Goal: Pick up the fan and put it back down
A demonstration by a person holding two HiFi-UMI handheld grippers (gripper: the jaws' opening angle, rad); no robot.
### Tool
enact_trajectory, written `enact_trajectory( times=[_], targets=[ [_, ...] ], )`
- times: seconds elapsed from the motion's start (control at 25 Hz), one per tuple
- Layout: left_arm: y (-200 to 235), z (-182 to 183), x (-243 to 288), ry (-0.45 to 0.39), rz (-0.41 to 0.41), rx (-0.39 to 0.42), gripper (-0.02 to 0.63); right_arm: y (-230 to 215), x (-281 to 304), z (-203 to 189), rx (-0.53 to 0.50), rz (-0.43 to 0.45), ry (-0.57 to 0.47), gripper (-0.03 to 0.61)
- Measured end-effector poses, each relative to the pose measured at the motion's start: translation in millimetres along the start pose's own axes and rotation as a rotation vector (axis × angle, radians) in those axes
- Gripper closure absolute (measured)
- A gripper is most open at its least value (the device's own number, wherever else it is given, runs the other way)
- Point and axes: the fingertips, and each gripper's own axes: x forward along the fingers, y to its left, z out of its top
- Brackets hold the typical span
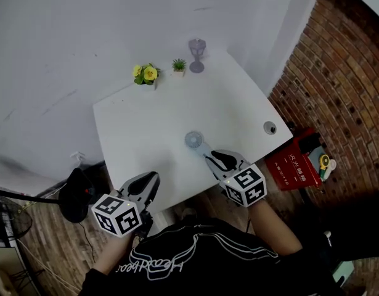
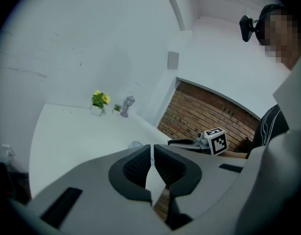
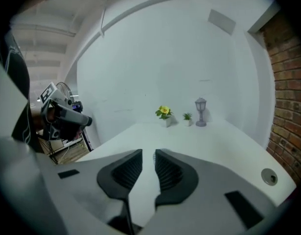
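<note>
A small pale-blue hand fan (image 1: 194, 140) lies on the white table (image 1: 146, 128) near its front edge, its handle pointing at my right gripper (image 1: 212, 159). The fingertips are just at the handle's end. In the right gripper view the jaws (image 3: 148, 153) stand a little apart, with only the white tabletop in the gap; the fan is hidden below them. My left gripper (image 1: 153, 179) hovers at the table's front edge, left of the fan, its pads together (image 2: 152, 147). From there the fan (image 2: 135, 144) shows low on the table beside the right gripper (image 2: 182, 142).
At the table's far edge stand a yellow flower pot (image 1: 145, 74), a tiny green plant (image 1: 179, 65) and a grey lantern (image 1: 196, 55). A round grommet (image 1: 270, 127) sits near the right edge. A red box (image 1: 295, 163) and a brick wall (image 1: 343, 73) lie to the right.
</note>
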Motion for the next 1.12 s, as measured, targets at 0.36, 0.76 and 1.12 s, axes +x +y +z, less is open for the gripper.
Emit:
enact_trajectory(
  times=[0.36,0.76,1.12],
  targets=[
    [-87.7,12.4,-12.5,-0.053,-0.074,0.055,0.568,51.0,-90.1,37.2,0.040,0.215,-0.155,0.575],
    [-144.4,1.3,-21.8,-0.086,-0.090,0.132,0.568,85.4,-144.9,52.1,0.068,0.331,-0.242,0.577],
    [-161.7,-10.0,-31.1,-0.109,-0.081,0.142,0.568,91.3,-169.2,47.3,0.030,0.319,-0.272,0.577]
  ],
)
